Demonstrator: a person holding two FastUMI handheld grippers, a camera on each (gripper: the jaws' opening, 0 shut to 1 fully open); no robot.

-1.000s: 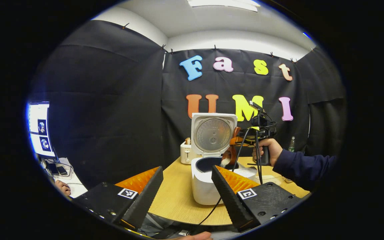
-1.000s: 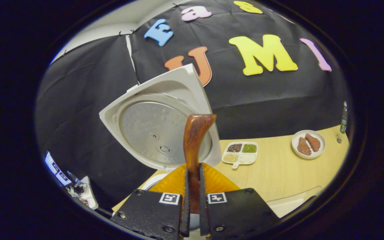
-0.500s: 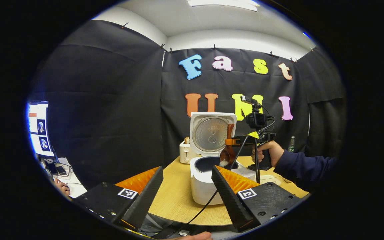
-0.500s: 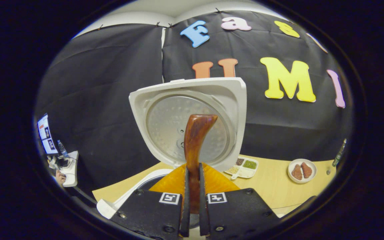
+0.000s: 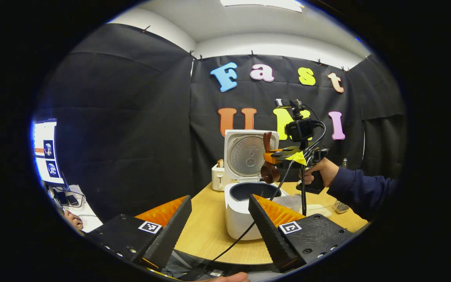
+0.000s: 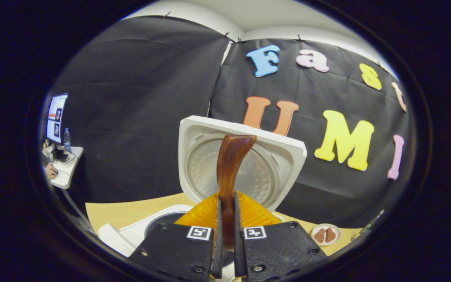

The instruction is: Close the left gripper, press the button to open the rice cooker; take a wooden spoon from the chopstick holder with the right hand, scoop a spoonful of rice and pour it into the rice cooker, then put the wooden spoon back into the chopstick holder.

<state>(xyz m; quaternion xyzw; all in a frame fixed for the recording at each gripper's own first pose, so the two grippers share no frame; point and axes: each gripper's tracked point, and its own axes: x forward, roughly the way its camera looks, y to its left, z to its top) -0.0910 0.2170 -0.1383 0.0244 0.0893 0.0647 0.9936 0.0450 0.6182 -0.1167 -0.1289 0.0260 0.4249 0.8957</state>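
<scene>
On the round light wooden worktop [image 5: 210, 231] sits the white rice cooker [image 5: 245, 211] with its lid [image 5: 250, 155] standing straight up and its dark inner pot showing. From the left gripper view, the left claw [image 5: 219, 231] is at 6 o'clock, low and near the worktop's front edge, and its two fingers are spread wide apart with nothing between them. At about 2 o'clock from the cooker, a hand [image 5: 319, 172] in a dark blue sleeve [image 5: 362, 190] holds the right claw [image 5: 272, 156] up in the air above the open pot. That claw is clamped on the brown wooden spoon [image 5: 267, 158], which stands nearly upright with its round bowl hanging down, just over the pot and in front of the lid. In the right gripper view, the right claw [image 6: 226, 235] is at 6 o'clock with both fingers pressed tight on the spoon's handle [image 6: 229, 172], which points up to 12 o'clock across the shiny inside of the lid [image 6: 245, 164]. A small white toaster [image 5: 218, 178] stands just beside the cooker at 9 o'clock of it. A little white plate with brown food [image 6: 325, 234] lies on the worktop at 4 o'clock in the right gripper view. A black cable [image 5: 249, 235] hangs down from the right claw across the cooker's front. I cannot tell if any rice is in the spoon.
</scene>
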